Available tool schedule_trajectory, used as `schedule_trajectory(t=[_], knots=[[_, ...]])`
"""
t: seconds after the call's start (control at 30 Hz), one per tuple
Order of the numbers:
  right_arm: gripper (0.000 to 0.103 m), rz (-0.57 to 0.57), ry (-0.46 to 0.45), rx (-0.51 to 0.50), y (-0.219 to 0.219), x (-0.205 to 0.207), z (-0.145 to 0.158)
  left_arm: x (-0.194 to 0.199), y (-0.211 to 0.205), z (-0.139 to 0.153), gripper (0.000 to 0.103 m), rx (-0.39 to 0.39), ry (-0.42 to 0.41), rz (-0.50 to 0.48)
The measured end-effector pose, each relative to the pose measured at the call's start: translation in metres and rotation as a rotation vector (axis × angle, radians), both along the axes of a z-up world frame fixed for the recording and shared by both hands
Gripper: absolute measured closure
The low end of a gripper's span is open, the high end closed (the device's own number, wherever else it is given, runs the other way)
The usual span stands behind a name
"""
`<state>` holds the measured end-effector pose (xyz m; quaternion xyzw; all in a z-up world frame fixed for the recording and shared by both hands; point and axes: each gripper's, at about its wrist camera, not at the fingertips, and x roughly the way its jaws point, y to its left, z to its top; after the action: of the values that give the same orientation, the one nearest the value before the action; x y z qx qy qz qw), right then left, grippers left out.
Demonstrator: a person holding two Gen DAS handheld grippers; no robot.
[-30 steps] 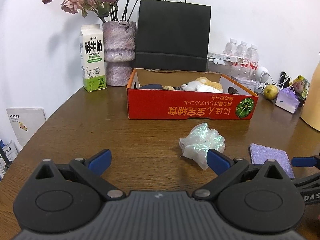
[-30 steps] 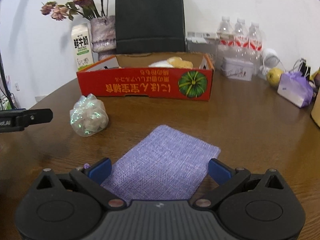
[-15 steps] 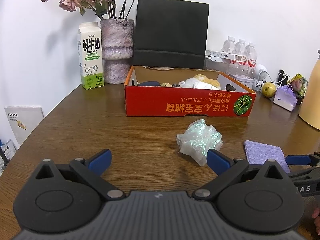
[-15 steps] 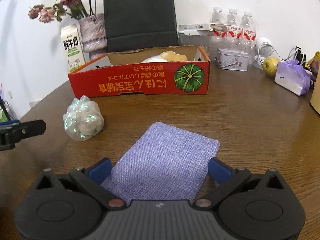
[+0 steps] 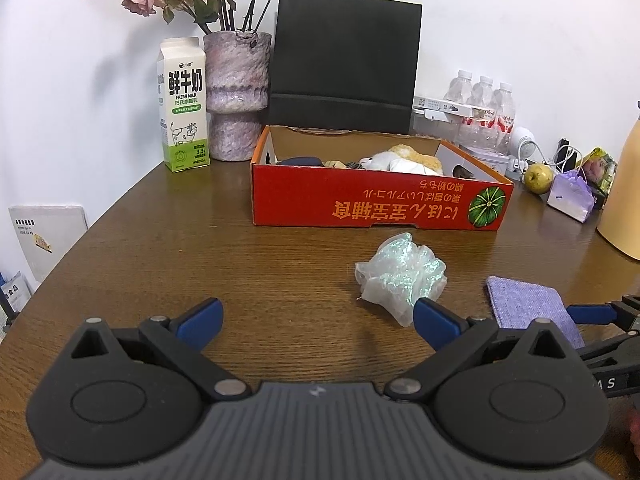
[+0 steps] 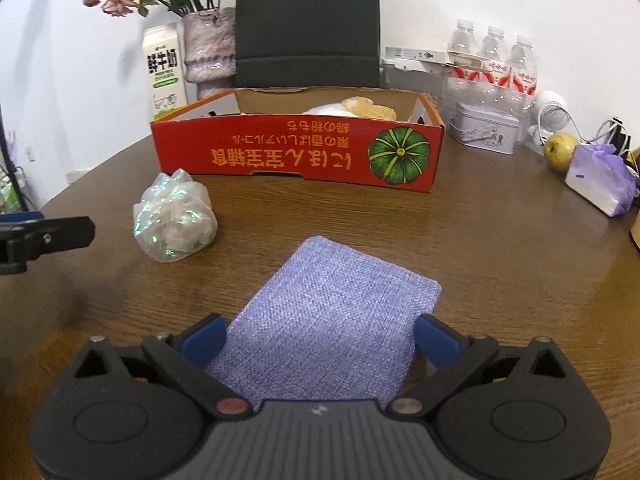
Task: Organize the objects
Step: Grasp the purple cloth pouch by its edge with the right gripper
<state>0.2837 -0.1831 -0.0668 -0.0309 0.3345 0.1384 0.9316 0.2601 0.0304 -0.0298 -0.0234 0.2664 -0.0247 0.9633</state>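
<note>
A flat purple cloth pouch [image 6: 332,312] lies on the brown table, its near end between the open fingers of my right gripper [image 6: 320,340]; it also shows in the left wrist view [image 5: 528,308]. A crumpled iridescent plastic bag [image 5: 400,276] lies in front of the red cardboard box [image 5: 380,200], just beyond my left gripper's right fingertip [image 5: 434,322]. My left gripper [image 5: 316,318] is open and empty over bare table. The box holds a plush toy [image 5: 404,160] and other items.
A milk carton [image 5: 184,108], a vase of dried roses [image 5: 236,92] and a black paper bag [image 5: 344,60] stand behind the box. Water bottles [image 6: 496,68], a tin [image 6: 486,128], a pear [image 6: 560,150] and a purple bag [image 6: 600,180] sit at the right.
Both grippers have pulled back and risen slightly from the box. The right gripper still straddles the pouch; both stay open.
</note>
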Motion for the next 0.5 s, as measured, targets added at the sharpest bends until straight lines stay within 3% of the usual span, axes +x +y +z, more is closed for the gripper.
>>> schedule_trajectory(t=[0.23, 0.4, 0.5], knots=[[0.031, 0.018, -0.024, 0.011, -0.011, -0.002, 0.003, 0.001, 0.000, -0.001, 0.000, 0.000, 0.007, 0.000], [0.072, 0.015, -0.039, 0.032, -0.026, 0.001, 0.004, 0.003, 0.000, -0.003, 0.000, 0.000, 0.017, 0.000], [0.086, 0.029, -0.034, 0.059, -0.034, 0.006, 0.003, 0.003, -0.001, -0.005, 0.000, -0.001, 0.020, -0.003]])
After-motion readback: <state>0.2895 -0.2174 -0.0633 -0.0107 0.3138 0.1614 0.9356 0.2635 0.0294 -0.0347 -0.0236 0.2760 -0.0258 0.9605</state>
